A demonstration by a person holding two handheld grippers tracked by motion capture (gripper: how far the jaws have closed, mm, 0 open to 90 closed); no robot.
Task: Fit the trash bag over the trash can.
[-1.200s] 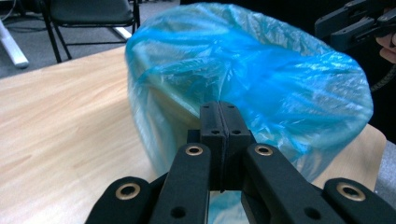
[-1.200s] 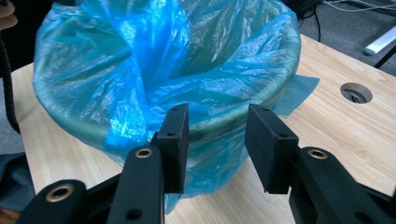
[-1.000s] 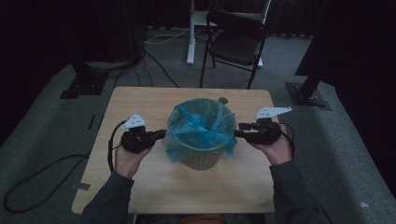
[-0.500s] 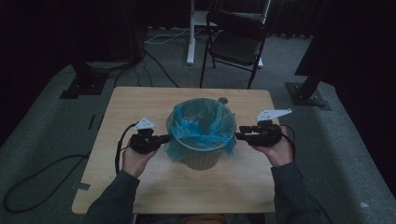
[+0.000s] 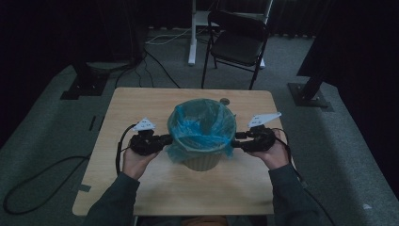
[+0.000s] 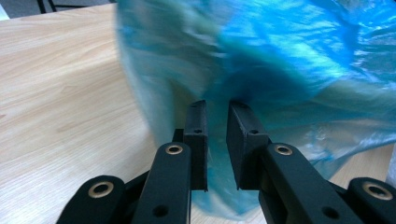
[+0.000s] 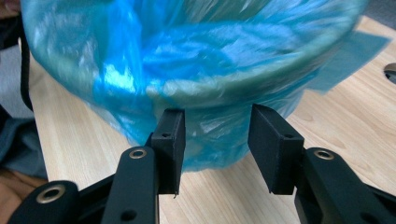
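**Liner skirt being settled around the bin rim**

A small cream bin point(image 5: 201, 160) stands mid-table, a little toward the near edge, with a blue plastic liner point(image 5: 200, 125) draped into it and folded down over the rim. The step in hand looks like fitting that liner: both tongs work the overhang from opposite sides.

The left gripper point(image 5: 165, 140) sits at the bin's left flank. Its jaws have just been opening and now stand a narrow gap apart, with blue film point(image 6: 280, 60) lying between and just beyond them but not pinched. It appears to have just let go of the skirt.

The right gripper point(image 5: 237, 140) sits at the right flank, jaws spread wide and just opening further, the liner's hanging edge point(image 7: 210, 135) in front of the gap, pads clear of it.

Next, I judge, each gripper needs to take a fresh hold lower on the loose skirt and draw it down evenly, gently enough not to tear the film or tip the light bin on the wooden table point(image 5: 141, 101).
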